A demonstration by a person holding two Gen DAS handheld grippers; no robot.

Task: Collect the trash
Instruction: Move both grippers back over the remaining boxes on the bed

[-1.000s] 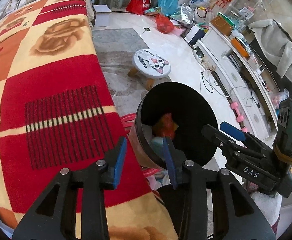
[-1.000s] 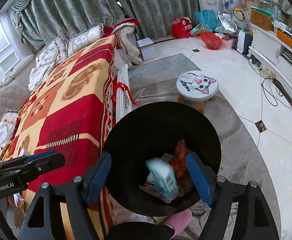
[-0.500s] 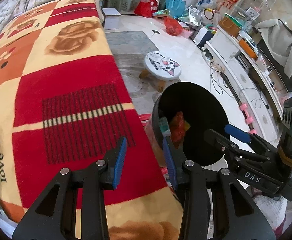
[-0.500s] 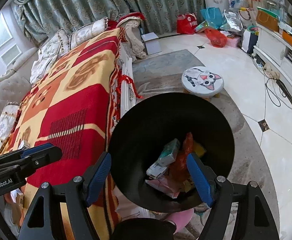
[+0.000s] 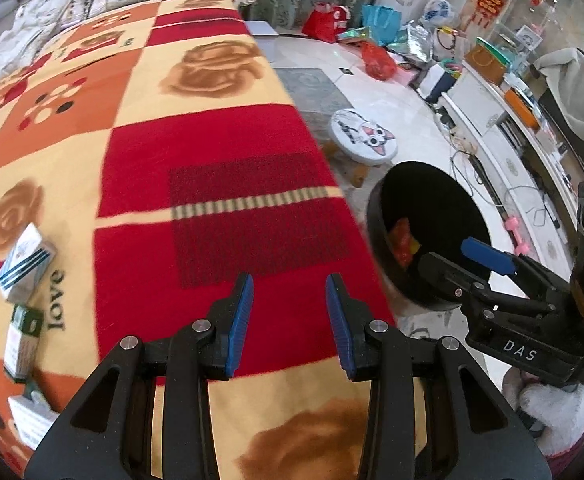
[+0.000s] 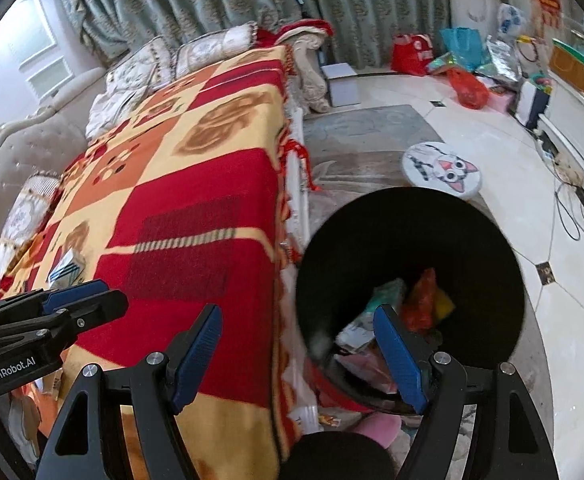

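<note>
Blanket (image 5: 212, 216): a red, orange and cream patchwork throw over the table; soft and loose, likely to bunch if a jaw drags across it.
Bin (image 6: 412, 240): black round bucket on the floor beside the table edge, at about 3 o'clock in the left wrist view; it already holds red, yellow and pale wrappers.
Right gripper (image 6: 298, 356): jaws spread wide, nothing between them, straddling the table edge and the bin rim.
Left gripper (image 5: 288, 324): jaws partly apart and empty, over the red square.
Trash left (image 5: 26, 266): small striped carton at 9 o'clock on the blanket, with a green-and-white packet (image 5: 22, 340) just below it and more paper at 8 o'clock.
Handling: the cartons look light, thin-walled and crushable; a gentle pinch across the short sides should serve.
</note>
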